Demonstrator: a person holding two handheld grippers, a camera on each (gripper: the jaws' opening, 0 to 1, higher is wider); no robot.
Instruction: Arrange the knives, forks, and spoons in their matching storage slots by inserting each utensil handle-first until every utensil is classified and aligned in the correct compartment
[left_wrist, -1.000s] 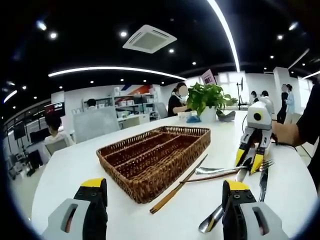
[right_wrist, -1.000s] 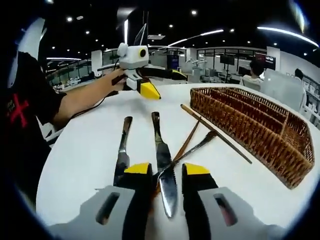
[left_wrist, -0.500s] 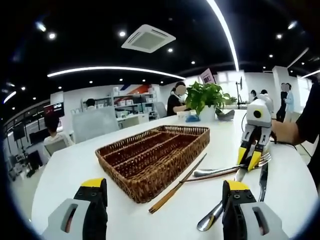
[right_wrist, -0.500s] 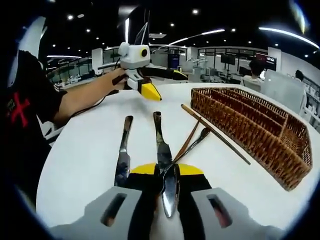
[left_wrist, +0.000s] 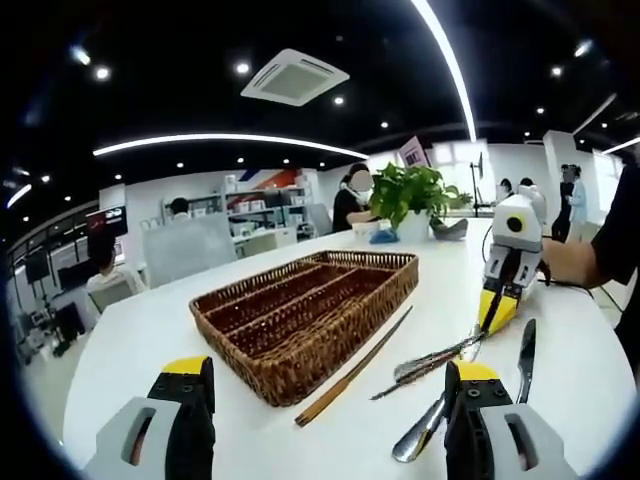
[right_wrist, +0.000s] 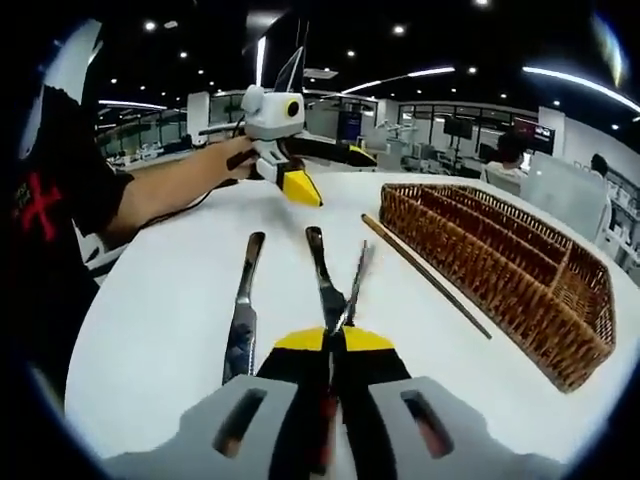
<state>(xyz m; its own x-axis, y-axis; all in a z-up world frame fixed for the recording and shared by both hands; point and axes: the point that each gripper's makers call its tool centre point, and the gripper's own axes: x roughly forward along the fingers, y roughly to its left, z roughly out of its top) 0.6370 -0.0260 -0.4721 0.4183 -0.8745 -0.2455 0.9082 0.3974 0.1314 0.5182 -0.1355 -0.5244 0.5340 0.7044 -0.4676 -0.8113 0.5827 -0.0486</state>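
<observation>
A fork lifted off the white table, tilted, pinched in the right gripper with jaws closed on it. Beside it on the table two knives, a chopstick, then the wicker tray. Left gripper spread wide, grasping nothing.

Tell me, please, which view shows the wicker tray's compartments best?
The left gripper view: the wicker tray sits near centre, its long slots open to the camera and bare. In the right gripper view the tray lies off to the right at a slant, dividers visible but foreshortened, beyond the lone chopstick.
</observation>
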